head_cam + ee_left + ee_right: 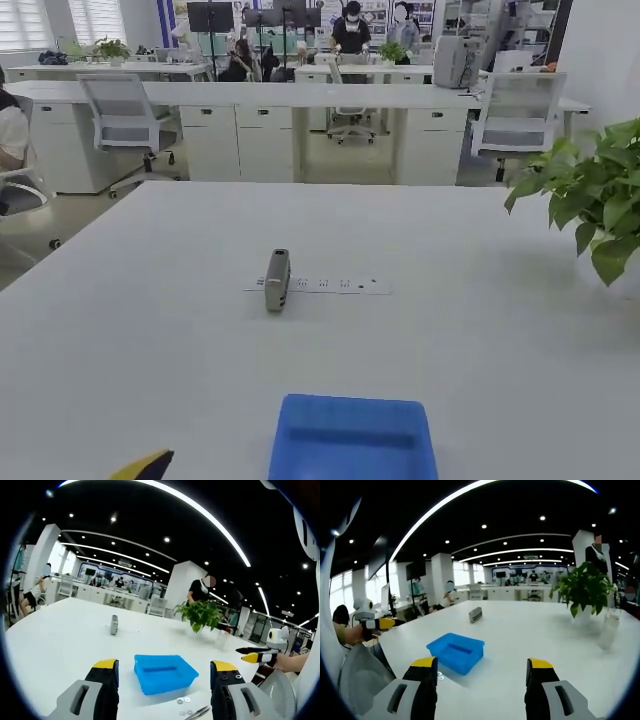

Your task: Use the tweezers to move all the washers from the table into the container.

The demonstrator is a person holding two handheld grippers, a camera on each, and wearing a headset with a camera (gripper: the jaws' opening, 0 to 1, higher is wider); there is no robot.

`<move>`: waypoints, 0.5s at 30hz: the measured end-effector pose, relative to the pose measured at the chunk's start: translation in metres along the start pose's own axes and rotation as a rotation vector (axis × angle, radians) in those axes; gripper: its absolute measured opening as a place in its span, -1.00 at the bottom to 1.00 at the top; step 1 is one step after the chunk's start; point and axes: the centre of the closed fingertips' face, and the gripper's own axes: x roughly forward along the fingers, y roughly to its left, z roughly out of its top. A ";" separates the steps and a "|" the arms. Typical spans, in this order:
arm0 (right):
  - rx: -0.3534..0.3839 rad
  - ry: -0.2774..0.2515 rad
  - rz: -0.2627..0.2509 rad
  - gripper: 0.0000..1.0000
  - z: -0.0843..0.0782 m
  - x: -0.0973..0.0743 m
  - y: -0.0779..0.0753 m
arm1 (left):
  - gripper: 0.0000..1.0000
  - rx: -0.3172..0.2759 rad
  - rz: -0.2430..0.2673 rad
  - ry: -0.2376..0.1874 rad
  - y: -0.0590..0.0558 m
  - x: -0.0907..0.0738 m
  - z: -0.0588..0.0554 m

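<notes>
Scanning from the left edge of the head view, I see the yellow tip of a gripper (145, 466) poking in at the bottom corner; I cannot tell which side it belongs to. Further along the white workbench (150, 330) a small grey oblong device (277, 279) stands at the end of a flat white power strip (328, 285). Nearer to me and a little to the right sits the blue rectangular plastic container (350, 440), with a leafy green potted plant (595, 190) at the far right edge.

In the left gripper view, the left gripper (164, 665) has its yellow-capped black jaws spread wide, framing the container between them. Several small silver ring-shaped washers (184, 705) lie on the table just beside the container's near wall, outside it. Just right of them is the tip of the thin metal tweezers (199, 711), lying on the table close to the right jaw. At the right edge a hand holds the right gripper (257, 656) off the table.

In the right gripper view its own jaws are likewise wide apart, and the container sits left of centre ahead of them.
</notes>
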 end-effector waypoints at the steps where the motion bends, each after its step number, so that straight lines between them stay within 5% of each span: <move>1: -0.001 0.000 -0.002 0.40 0.000 0.000 0.000 | 0.49 0.000 0.000 0.002 0.000 0.000 0.000; 15: -0.007 0.000 -0.015 0.39 -0.001 -0.002 -0.001 | 0.48 0.003 -0.008 0.011 -0.001 0.000 -0.002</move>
